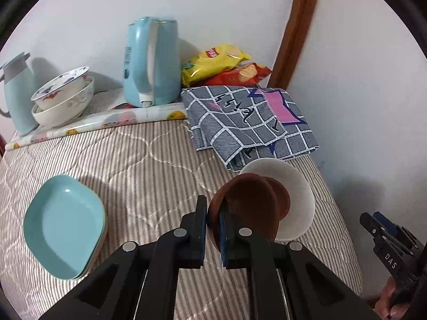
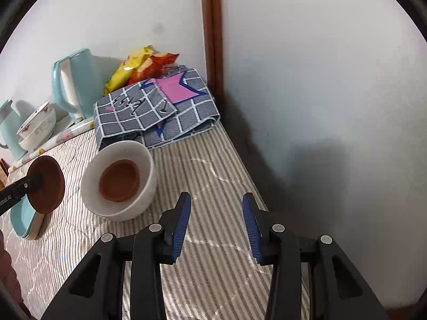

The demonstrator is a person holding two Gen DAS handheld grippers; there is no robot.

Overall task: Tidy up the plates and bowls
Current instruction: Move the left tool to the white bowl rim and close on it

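My left gripper (image 1: 212, 206) is shut on the rim of a small brown dish (image 1: 248, 202) and holds it tilted above the striped bedcover. Just beyond it sits a white bowl (image 1: 299, 186) with a second brown dish (image 1: 281, 197) inside. In the right wrist view the held brown dish (image 2: 50, 189) hangs left of the white bowl (image 2: 144, 154), over the edge of the teal plates (image 2: 24, 221). My right gripper (image 2: 216, 224) stands open over the cover, right of the bowl, with nothing between its fingers. Two stacked teal square plates (image 1: 64, 226) lie at the left.
Two stacked patterned bowls (image 1: 64, 98) sit at the back left beside a pale blue flask (image 1: 18, 93) and a blue kettle (image 1: 152, 61). Snack bags (image 1: 221, 65) and a folded checked cloth (image 1: 248, 120) lie at the back. A wall (image 2: 320, 106) borders the bed's right side.
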